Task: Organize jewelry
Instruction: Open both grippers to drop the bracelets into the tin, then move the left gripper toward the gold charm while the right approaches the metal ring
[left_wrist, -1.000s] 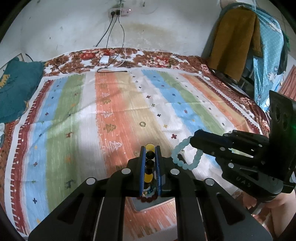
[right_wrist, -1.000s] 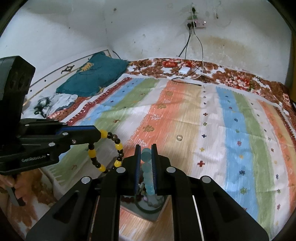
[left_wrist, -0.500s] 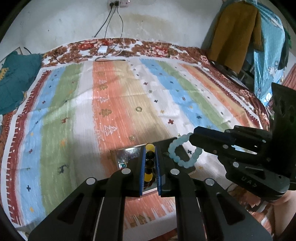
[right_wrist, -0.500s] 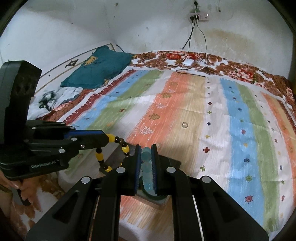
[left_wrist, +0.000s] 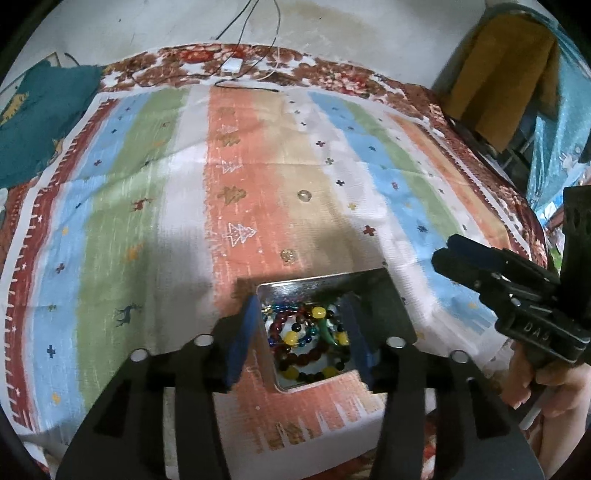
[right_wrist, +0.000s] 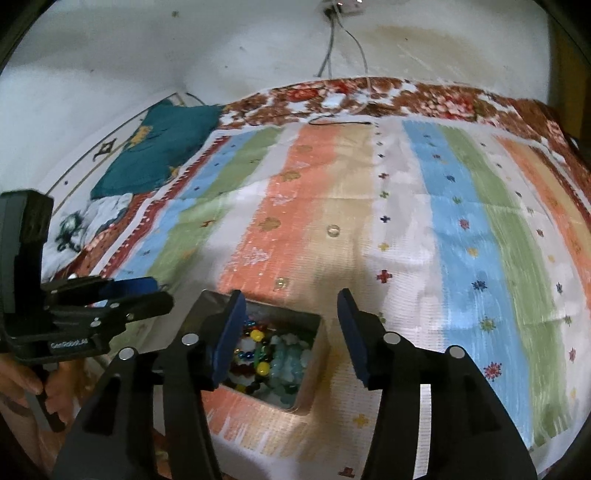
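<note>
Bracelets: yellow-and-dark beaded one (left_wrist: 314, 345) and pale blue one (right_wrist: 291, 356) lie heaped with other beads inside the metal tin (left_wrist: 314, 286), near the front edge of the striped bedspread (left_wrist: 122, 206). Left gripper (left_wrist: 301, 332) over the tin, jaws just opened, spread, nothing between the pads. Right gripper (right_wrist: 291, 328) likewise over the tin, jaws just opened, spread, empty. Two small rings (left_wrist: 303, 195) (left_wrist: 287, 254) sit on the cloth beyond the tin, apart. Teal cloth (right_wrist: 159, 147) at far left.
</note>
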